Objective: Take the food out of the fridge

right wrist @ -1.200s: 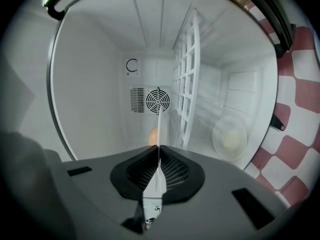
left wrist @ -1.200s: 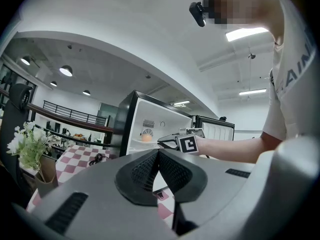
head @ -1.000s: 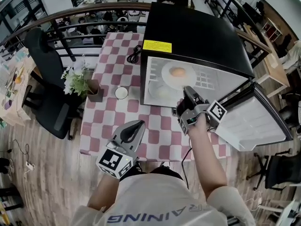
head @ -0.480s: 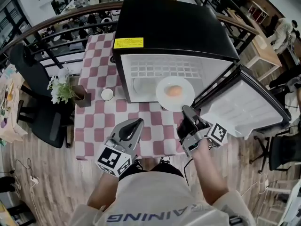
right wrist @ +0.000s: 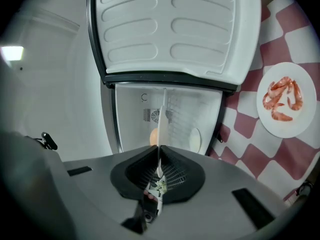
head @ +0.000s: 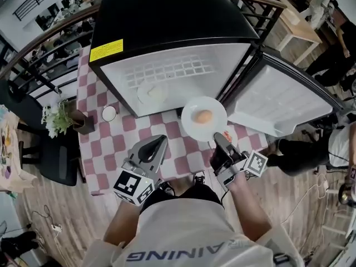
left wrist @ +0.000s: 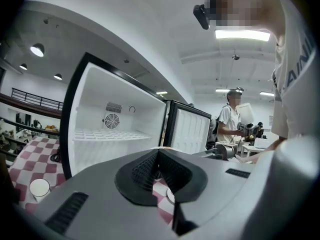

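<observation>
Plate (head: 194,107) of food (head: 203,116) hung just outside the fridge (head: 167,32)
Right gripper (head: 218,141) jaws clamped its near rim, plate lying ahead over the surface (head: 105,160); left gripper (head: 157,147) jaws stayed together, empty.

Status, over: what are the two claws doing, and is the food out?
Right gripper shut on plate of round orange food, outside fridge. Left gripper shut, empty. Second plate inside fridge. Shrimp plate on table near the carried one.
</observation>
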The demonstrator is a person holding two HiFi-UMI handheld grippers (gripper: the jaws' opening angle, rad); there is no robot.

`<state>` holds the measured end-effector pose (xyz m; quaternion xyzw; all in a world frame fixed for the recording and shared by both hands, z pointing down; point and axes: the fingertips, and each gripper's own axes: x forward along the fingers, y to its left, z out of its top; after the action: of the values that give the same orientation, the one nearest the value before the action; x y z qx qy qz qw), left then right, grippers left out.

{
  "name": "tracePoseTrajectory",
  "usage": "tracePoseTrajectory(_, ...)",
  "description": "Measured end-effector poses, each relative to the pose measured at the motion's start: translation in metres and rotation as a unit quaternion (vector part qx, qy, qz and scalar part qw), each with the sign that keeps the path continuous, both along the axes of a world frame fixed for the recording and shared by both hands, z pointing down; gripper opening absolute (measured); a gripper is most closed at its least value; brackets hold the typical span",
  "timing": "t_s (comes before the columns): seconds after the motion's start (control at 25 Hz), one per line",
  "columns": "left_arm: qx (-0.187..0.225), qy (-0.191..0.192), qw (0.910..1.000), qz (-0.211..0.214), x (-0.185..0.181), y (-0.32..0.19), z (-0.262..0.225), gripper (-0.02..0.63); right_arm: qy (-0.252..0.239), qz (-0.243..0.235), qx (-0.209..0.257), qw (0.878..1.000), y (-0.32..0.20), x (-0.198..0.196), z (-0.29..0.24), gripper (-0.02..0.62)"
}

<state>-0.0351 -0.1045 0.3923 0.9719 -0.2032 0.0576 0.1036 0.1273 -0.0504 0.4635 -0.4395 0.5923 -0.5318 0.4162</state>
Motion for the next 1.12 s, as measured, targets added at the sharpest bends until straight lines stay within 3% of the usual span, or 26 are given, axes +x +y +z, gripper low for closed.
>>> tracePoseTrajectory(0.4, -0.005, -0.029, 0.9985, 0.046, 0.02, 0.014, 0.013, 0.008, -0.023, -0.001, -0.021, 1.0, 0.038, -0.004, 0.077, 0.032)
tracePoseTrajectory(1.12, -0.021, -0.054, 0.9979, 0.031, 0.0, 0.01, 0.027, 0.008, -0.027, -0.022, -0.113, 0.993, 0.043, -0.029, 0.194, 0.032)
